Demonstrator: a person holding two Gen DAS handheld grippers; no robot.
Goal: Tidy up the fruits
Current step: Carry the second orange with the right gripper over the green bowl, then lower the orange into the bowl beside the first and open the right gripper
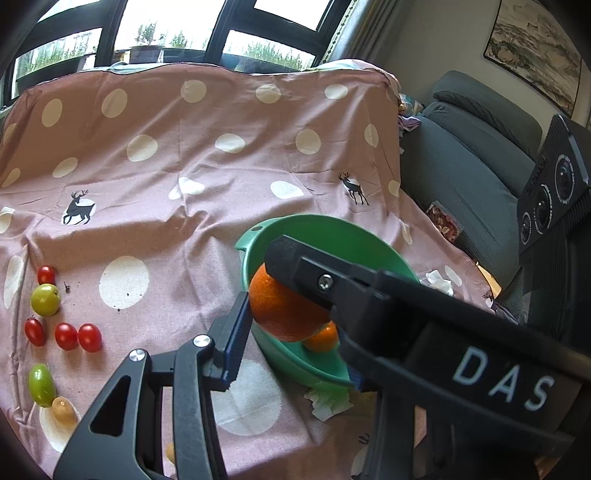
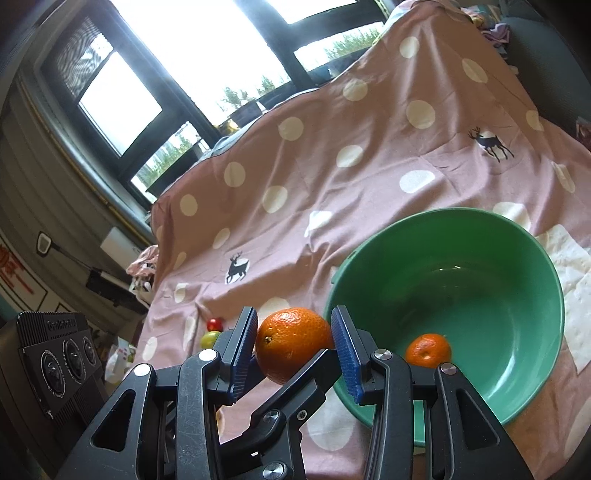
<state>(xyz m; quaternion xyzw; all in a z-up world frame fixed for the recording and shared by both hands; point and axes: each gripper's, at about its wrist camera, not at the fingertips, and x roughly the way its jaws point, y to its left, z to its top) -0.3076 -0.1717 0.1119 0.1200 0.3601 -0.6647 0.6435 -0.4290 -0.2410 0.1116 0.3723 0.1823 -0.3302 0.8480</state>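
Note:
A large orange [image 1: 284, 314] [image 2: 291, 341] hangs at the left rim of the green bowl [image 1: 332, 229] [image 2: 517, 295]. My right gripper [image 2: 293, 332] is shut on it, blue pads pressing both sides. My left gripper [image 1: 291, 306] also grips it: its left pad touches the orange, while its right finger is mostly hidden behind the right gripper's fingers [image 1: 295, 266] crossing over the fruit. A small orange [image 1: 325, 338] [image 2: 428, 350] lies inside the bowl. Several red cherry tomatoes [image 1: 66, 336] and green ones [image 1: 45, 300] lie on the pink dotted cloth [image 1: 184, 166] at the left.
A grey sofa [image 1: 480, 177] stands to the right of the cloth. Crumpled tissue [image 1: 328, 402] lies under the bowl's near edge and a white paper towel [image 2: 569, 266] lies beside the bowl. The cloth drapes upward at the back, below a window [image 1: 177, 22].

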